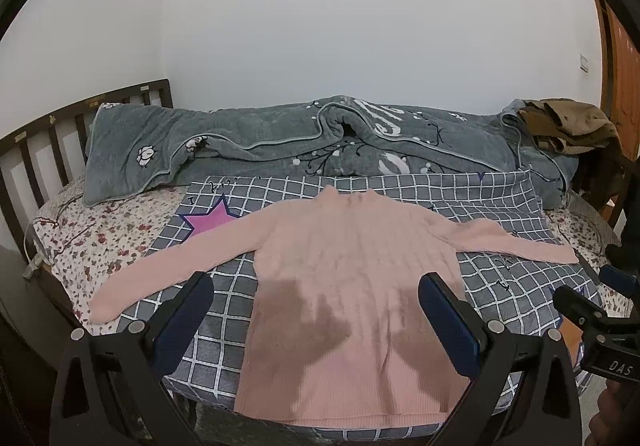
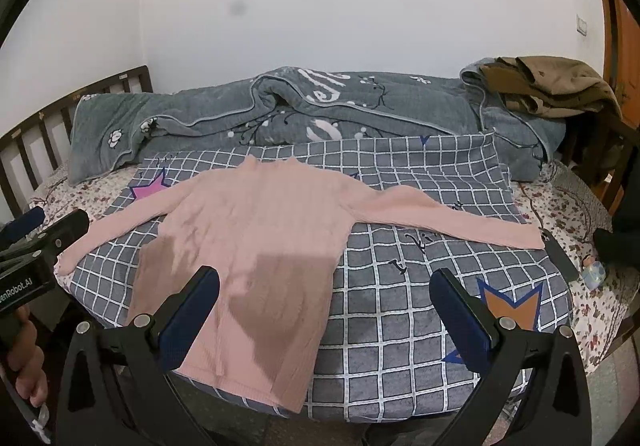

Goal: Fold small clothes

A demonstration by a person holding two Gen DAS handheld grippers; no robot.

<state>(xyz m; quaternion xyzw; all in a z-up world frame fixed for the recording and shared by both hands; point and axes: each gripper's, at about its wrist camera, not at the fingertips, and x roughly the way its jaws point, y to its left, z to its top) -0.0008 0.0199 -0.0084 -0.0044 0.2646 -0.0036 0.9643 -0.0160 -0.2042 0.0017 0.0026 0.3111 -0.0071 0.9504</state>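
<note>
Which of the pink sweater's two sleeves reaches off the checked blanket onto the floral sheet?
The pink ribbed sweater's left-hand sleeve: its cuff lies on the floral sheet. The right-hand sleeve ends at the grey checked blanket's edge.

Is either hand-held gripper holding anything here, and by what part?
Nothing is held. The left hand-held gripper and right hand-held gripper are both open above the flat pink ribbed knit sweater, touching neither hem nor sleeves.

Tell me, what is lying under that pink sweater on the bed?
The pink sweater lies spread flat on a grey checked blanket with star prints. Whatever pattern sits directly beneath the sweater is covered.
</note>
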